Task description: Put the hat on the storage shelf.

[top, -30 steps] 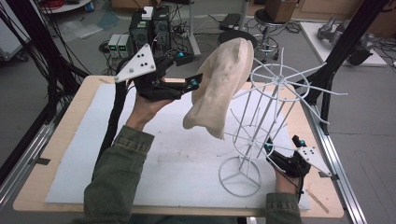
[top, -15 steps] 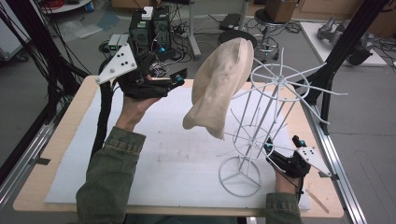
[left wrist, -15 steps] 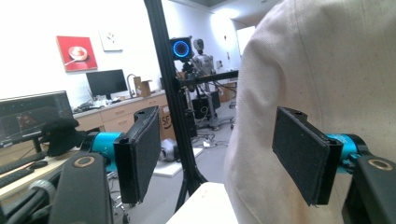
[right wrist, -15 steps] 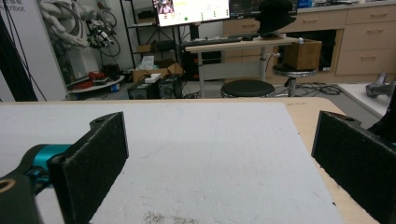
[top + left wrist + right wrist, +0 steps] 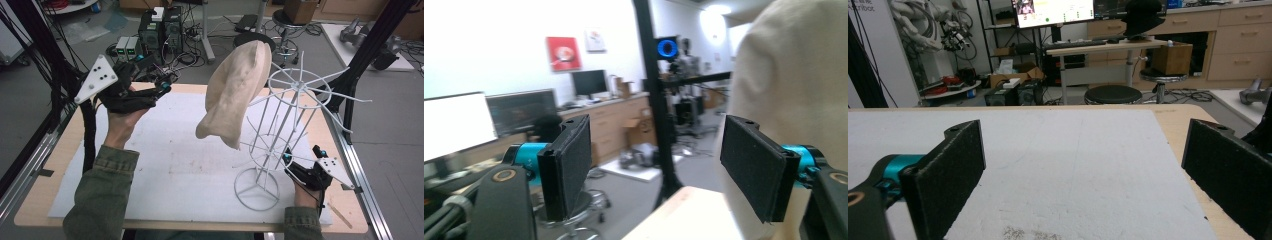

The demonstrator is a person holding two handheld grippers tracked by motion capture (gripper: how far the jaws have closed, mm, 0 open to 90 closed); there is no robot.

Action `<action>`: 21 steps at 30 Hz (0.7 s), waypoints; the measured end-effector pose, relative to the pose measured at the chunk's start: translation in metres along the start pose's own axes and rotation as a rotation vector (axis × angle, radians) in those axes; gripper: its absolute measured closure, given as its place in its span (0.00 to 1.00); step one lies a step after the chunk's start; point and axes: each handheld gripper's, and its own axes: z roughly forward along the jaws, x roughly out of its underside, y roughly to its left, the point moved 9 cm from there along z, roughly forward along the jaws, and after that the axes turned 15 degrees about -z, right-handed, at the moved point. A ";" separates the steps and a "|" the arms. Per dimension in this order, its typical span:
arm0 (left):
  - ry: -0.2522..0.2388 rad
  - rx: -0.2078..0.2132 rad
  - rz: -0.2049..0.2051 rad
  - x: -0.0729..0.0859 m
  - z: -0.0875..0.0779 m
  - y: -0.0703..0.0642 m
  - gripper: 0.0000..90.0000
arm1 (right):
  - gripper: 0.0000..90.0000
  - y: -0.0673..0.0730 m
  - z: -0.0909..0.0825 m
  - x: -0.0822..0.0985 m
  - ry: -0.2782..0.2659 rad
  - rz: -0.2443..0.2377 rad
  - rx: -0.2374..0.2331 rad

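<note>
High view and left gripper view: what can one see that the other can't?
High view alone: the white wire rack, the right hand-held gripper low beside its base, and the white mat. Left gripper view alone: monitors and a red wall poster. Both: the beige hat and the left hand-held gripper, jaws apart with nothing between, having just been opening.

No lettering, label or number is clear enough to read.

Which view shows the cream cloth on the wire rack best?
The high view: the whole cream cloth shows, draped on the wire rack. The left gripper view catches one edge of it, blurred.
</note>
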 end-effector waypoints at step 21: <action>-0.016 -0.308 -0.004 0.059 -0.106 0.071 0.30 | 0.03 0.001 0.000 0.000 0.003 -0.003 -0.001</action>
